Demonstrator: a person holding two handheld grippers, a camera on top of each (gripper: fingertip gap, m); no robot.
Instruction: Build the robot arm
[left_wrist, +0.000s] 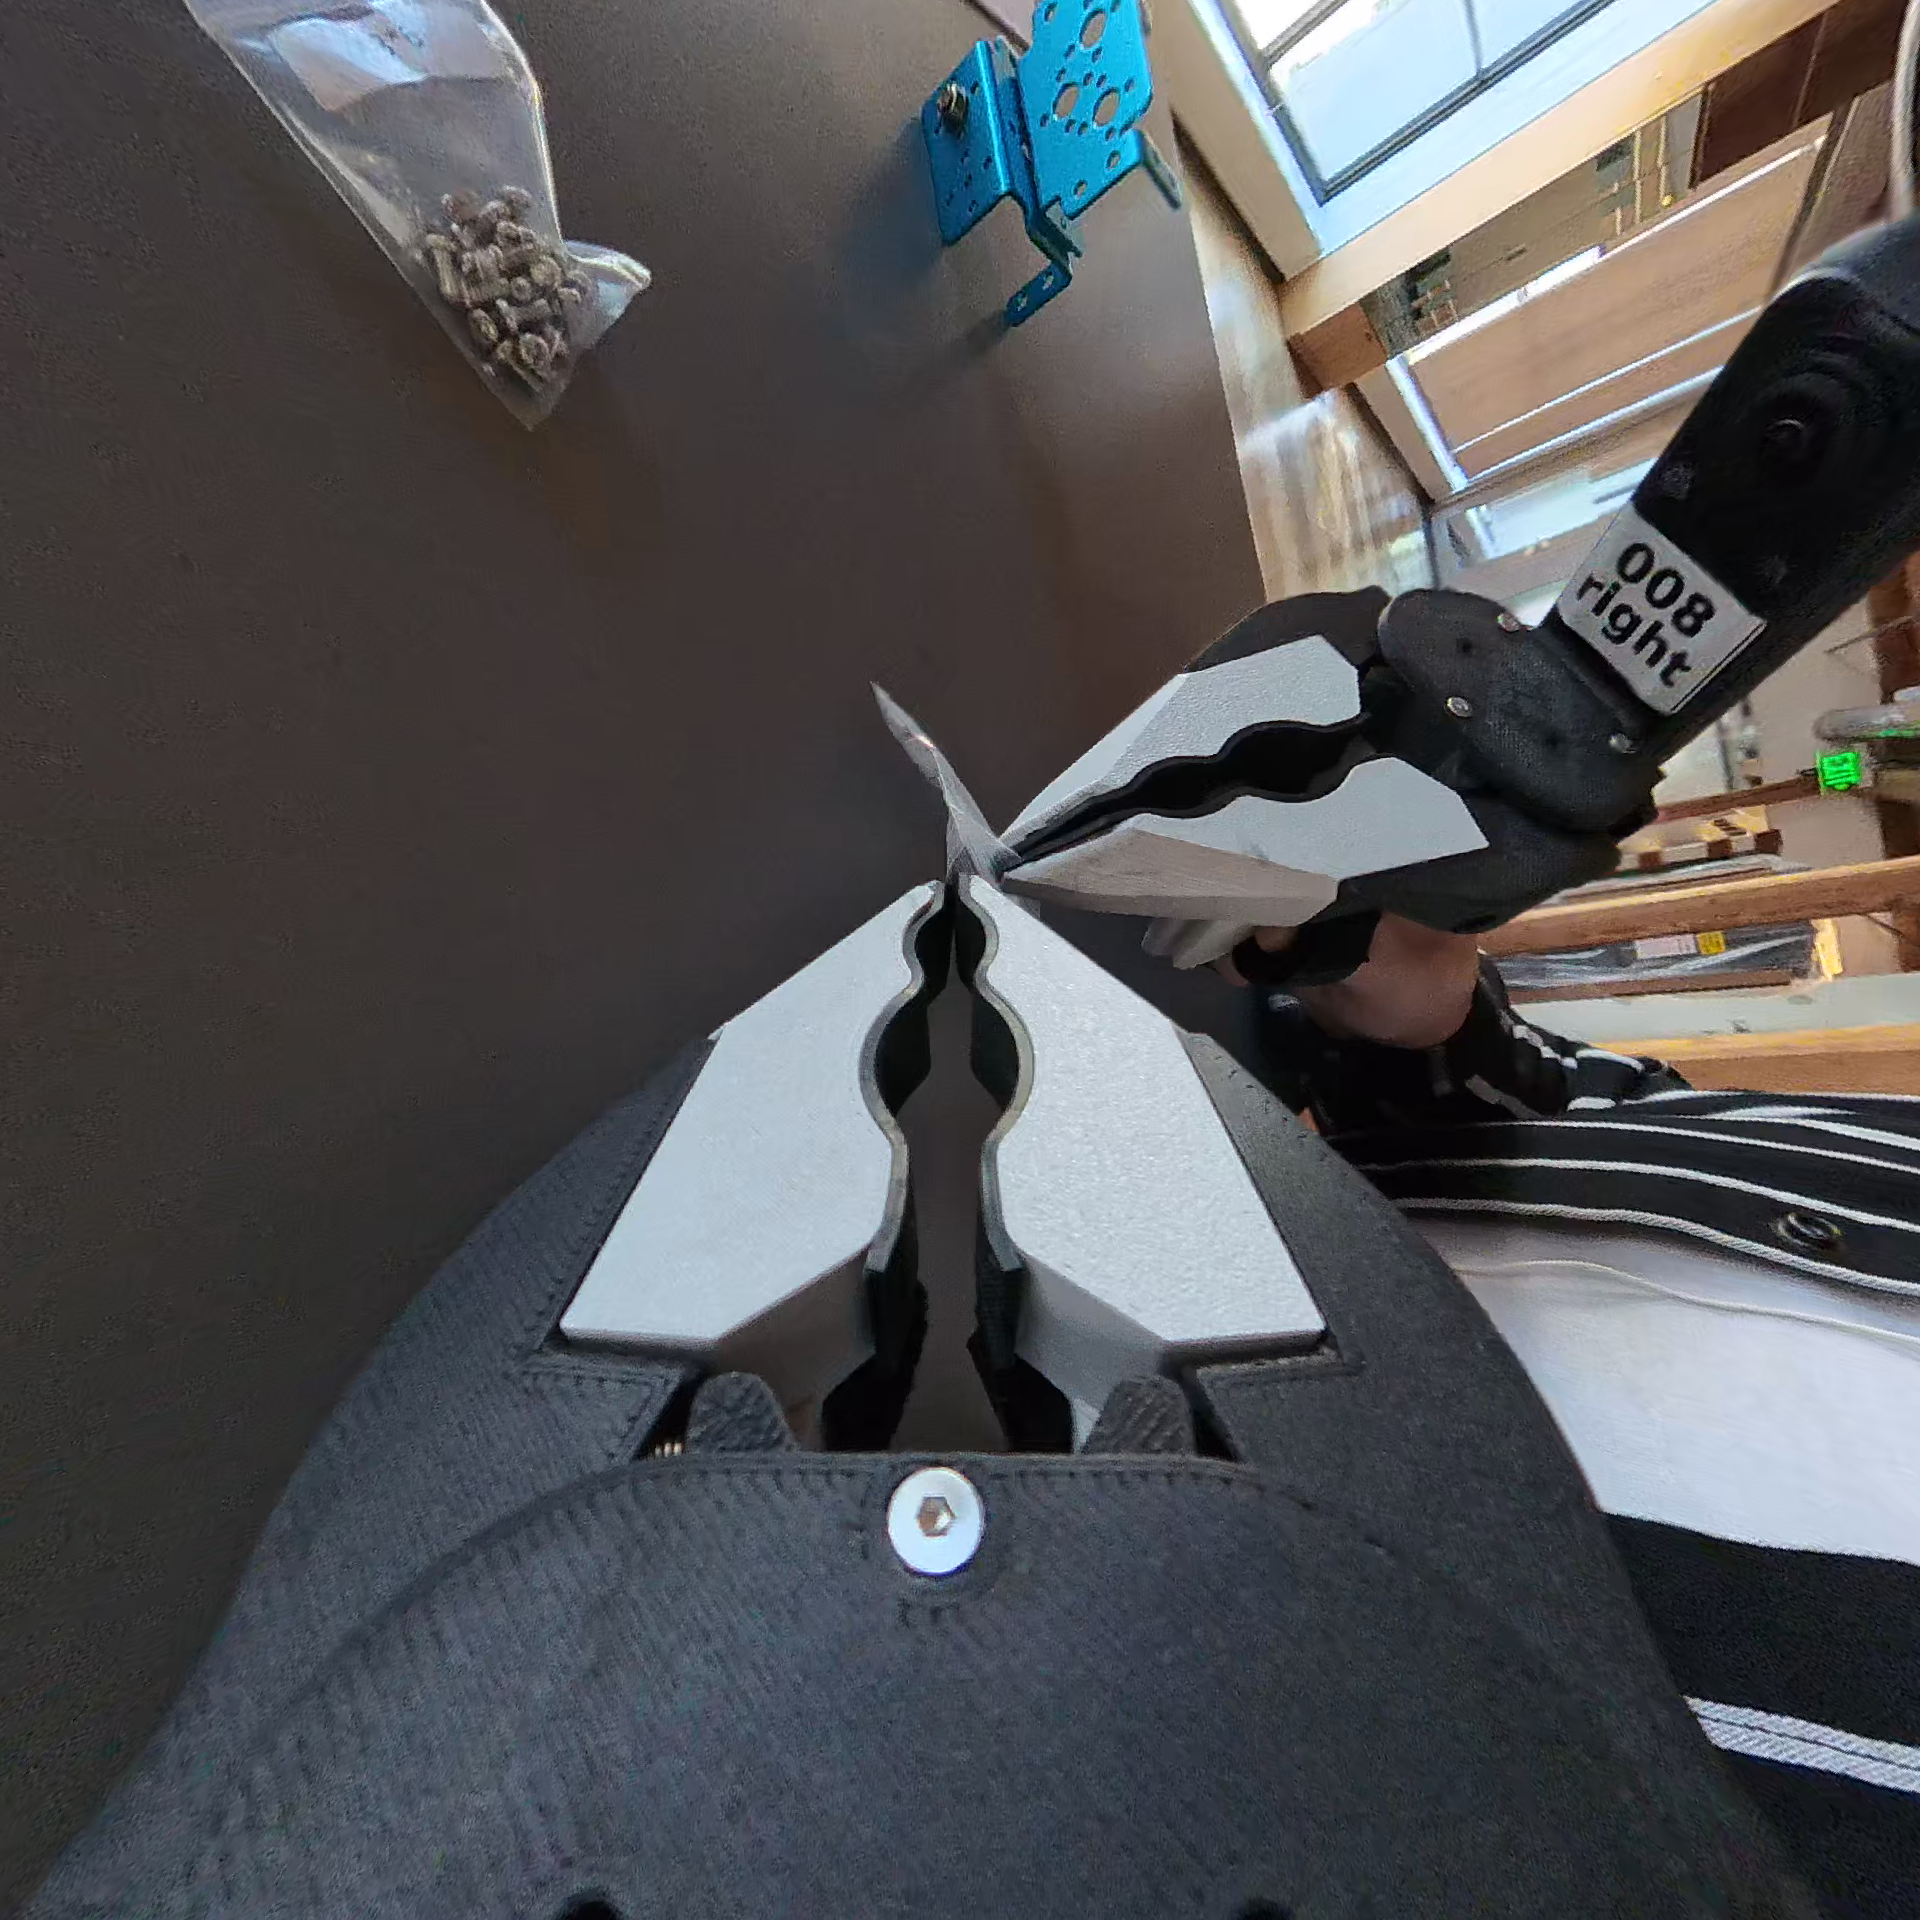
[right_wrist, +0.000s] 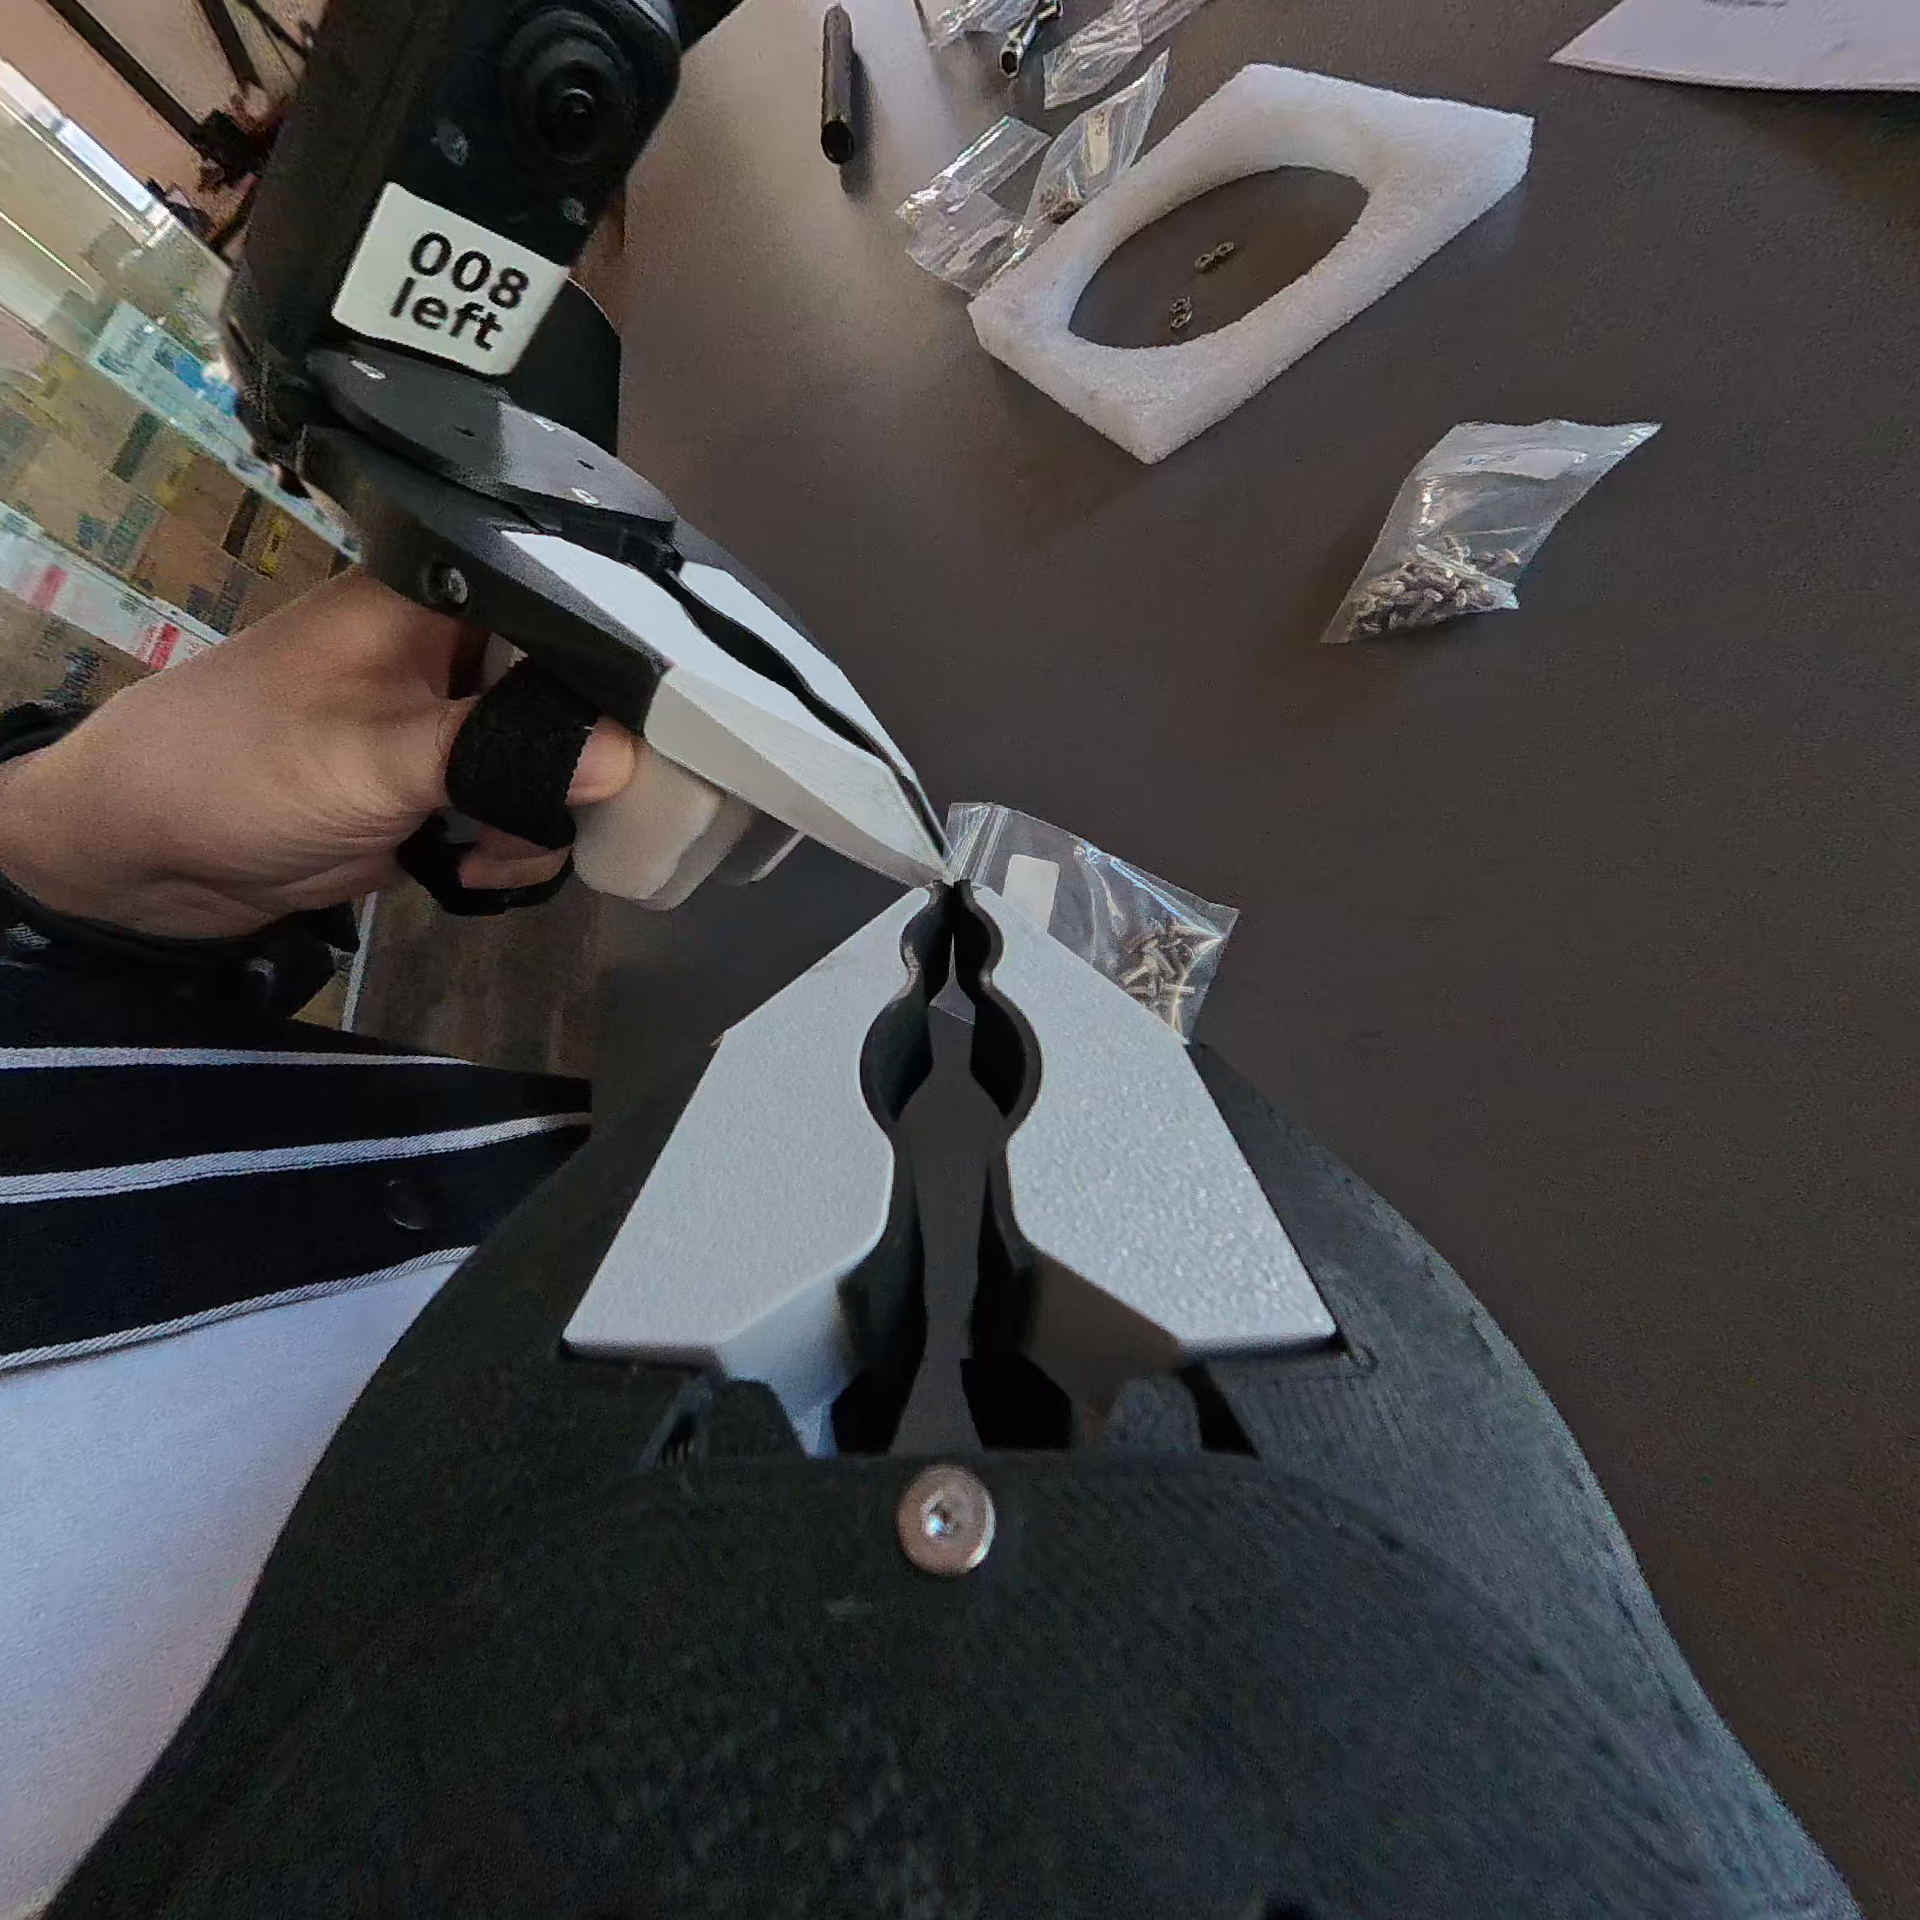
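Observation:
A small clear plastic bag holding several small metal screws hangs above the dark table. My right gripper is shut on the bag's top edge. My left gripper comes in from the upper left, held by a hand, and pinches the same edge right beside it. In the left wrist view the bag shows edge-on as a thin sliver. There my left gripper is shut on its lower end, and my right gripper is shut on it from the right.
On the table lie a larger clear bag of screws and a blue perforated metal bracket. The right wrist view shows a white foam frame, another screw bag, several small bags, a black rod and paper. My left and right fingertips are right by each other. My right tips are roughly 20 centimeters from the blue perforated metal bracket.

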